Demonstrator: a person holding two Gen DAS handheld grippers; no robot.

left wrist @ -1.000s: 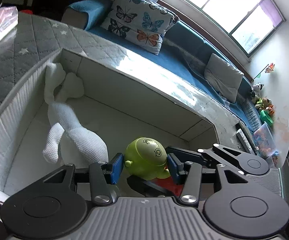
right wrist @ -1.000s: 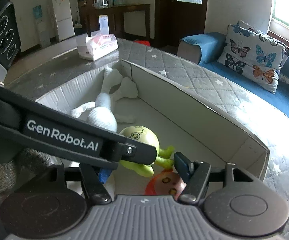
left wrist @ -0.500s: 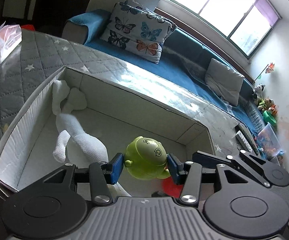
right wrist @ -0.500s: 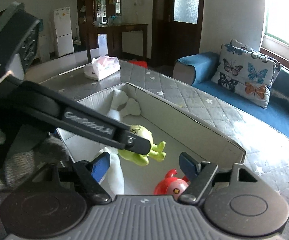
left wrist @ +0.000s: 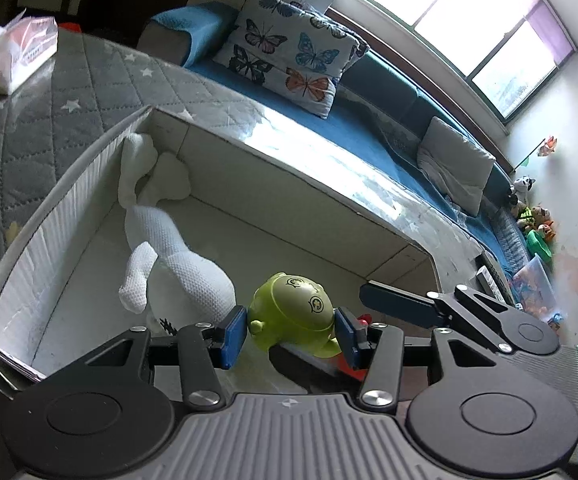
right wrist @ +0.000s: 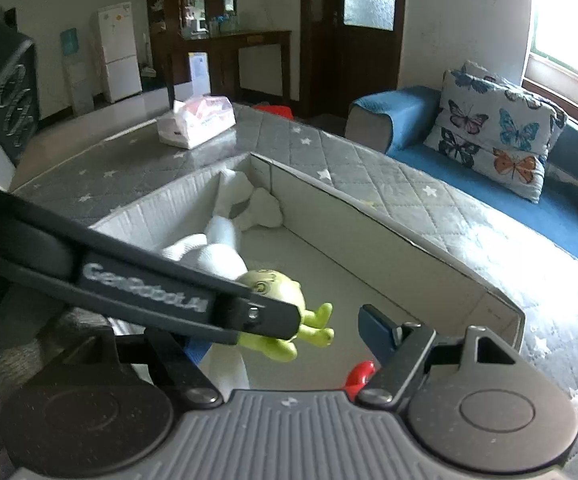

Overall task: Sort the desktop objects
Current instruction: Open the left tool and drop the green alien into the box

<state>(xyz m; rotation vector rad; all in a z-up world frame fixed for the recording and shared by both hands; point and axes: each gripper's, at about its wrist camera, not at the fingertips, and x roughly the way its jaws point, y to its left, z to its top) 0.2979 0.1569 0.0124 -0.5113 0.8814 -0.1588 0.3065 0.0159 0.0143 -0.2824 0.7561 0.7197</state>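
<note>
My left gripper (left wrist: 291, 332) is shut on a green round-headed toy figure (left wrist: 293, 314) and holds it over the near end of a long white cardboard box (left wrist: 289, 168). The green toy also shows in the right wrist view (right wrist: 285, 292), with its legs hanging. A white knitted plush (left wrist: 177, 264) lies in the box toward its far end. A red toy (right wrist: 361, 374) lies in the box below my right gripper (right wrist: 285, 342), which is open and empty. The left gripper's finger crosses in front of the right camera.
The box (right wrist: 369, 208) sits on a grey quilted cover with stars (right wrist: 369, 160). A tissue pack (right wrist: 197, 120) lies at the far end. A blue sofa with a butterfly cushion (right wrist: 497, 128) runs along the right. A black speaker (right wrist: 1, 92) stands at left.
Both grippers have risen and drawn back from the box. The left gripper has lifted the green toy with it. The red toy stayed in the box.
</note>
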